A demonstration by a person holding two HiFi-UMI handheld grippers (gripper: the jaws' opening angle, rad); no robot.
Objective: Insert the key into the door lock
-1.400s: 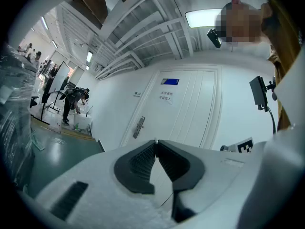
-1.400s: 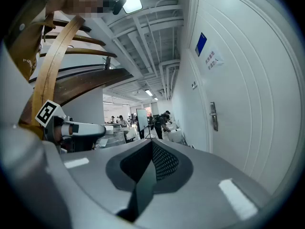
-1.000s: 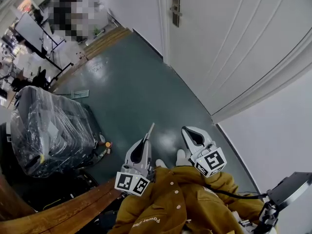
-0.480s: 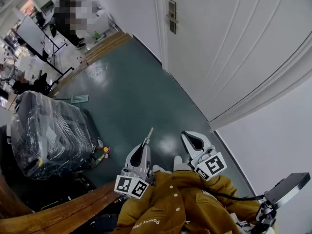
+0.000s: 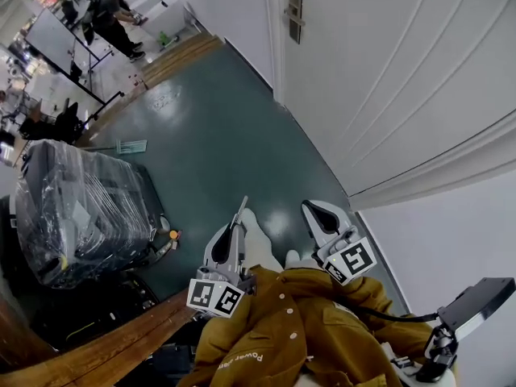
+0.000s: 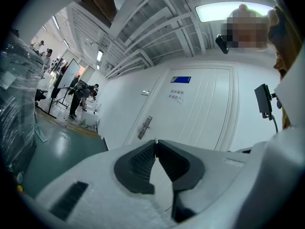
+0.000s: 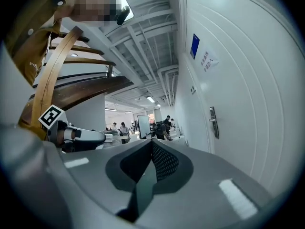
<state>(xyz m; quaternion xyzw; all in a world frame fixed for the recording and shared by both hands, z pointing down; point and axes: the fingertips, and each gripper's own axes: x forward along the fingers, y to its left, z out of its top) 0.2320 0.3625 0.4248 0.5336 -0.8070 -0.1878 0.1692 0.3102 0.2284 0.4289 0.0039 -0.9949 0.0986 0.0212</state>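
The white door (image 5: 387, 71) stands at the upper right, with its metal lock plate and lever handle (image 5: 295, 13) far ahead of both grippers. In the head view my left gripper (image 5: 239, 221) is shut on a thin pale key (image 5: 241, 209) that sticks out past its tips. The left gripper view shows those jaws (image 6: 155, 142) closed, only a sliver of key showing, and the lock plate (image 6: 145, 127) just above them in the distance. My right gripper (image 5: 309, 209) is shut with nothing in it. From the right gripper view (image 7: 152, 141) the lock plate (image 7: 215, 122) lies off to the right.
A dark bulky load wrapped in clear plastic (image 5: 76, 208) stands at the left on the teal floor (image 5: 210, 135). A curved wooden rail (image 5: 105, 349) runs along the lower left. People and a whiteboard (image 5: 56, 47) are far back. A black device on a stand (image 5: 476, 301) sits lower right.
Both grippers have travelled forward over the floor toward the door, jaws unchanged. A pale shoe now shows between them. The people at the back have shifted.
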